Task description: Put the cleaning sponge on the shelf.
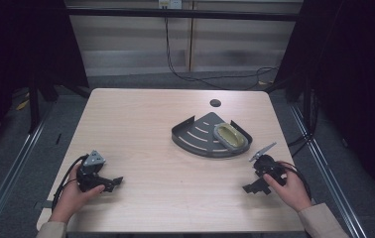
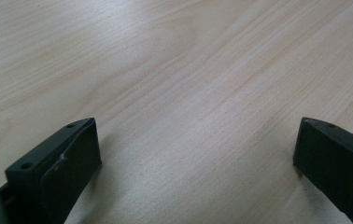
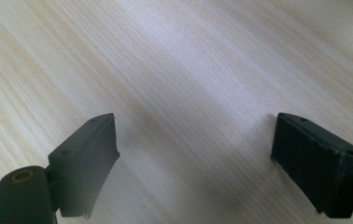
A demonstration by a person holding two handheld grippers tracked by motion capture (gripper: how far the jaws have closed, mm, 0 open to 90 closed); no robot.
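Corner rack (image 1: 203,136): dark, fan-shaped, slotted floor; seen in the high view lying flat on the bench (image 1: 151,148) at about 1 o'clock from the bench's middle, its curved rim turned toward the person.
Dish (image 1: 230,136): pale oval piece resting inside the rack on its 3 o'clock side, just within the raised wall; the wall likely keeps it from sliding out.
Hole (image 1: 215,103): round dark opening in the bench top at 12 o'clock from the rack, near but apart from it.
Left claw (image 1: 110,183): at 8 o'clock on the bench, held low by the person's left hand (image 1: 74,196), well apart from the rack; jaws aimed toward 3 o'clock.
Right claw (image 1: 258,186): at 4 o'clock on the bench, in the right hand (image 1: 290,188), nearer the rack than the left one but not touching it; probably the better placed for a reach.
Left gripper view: both black jaws stand wide apart with nothing between them, bare wood grain beneath; the claw sits close over the bench.
Right gripper view: jaws likewise spread wide and holding nothing, pale wood below.
Judgement: both claws appear parked at the near edge, ready, with the rack and dish untouched.
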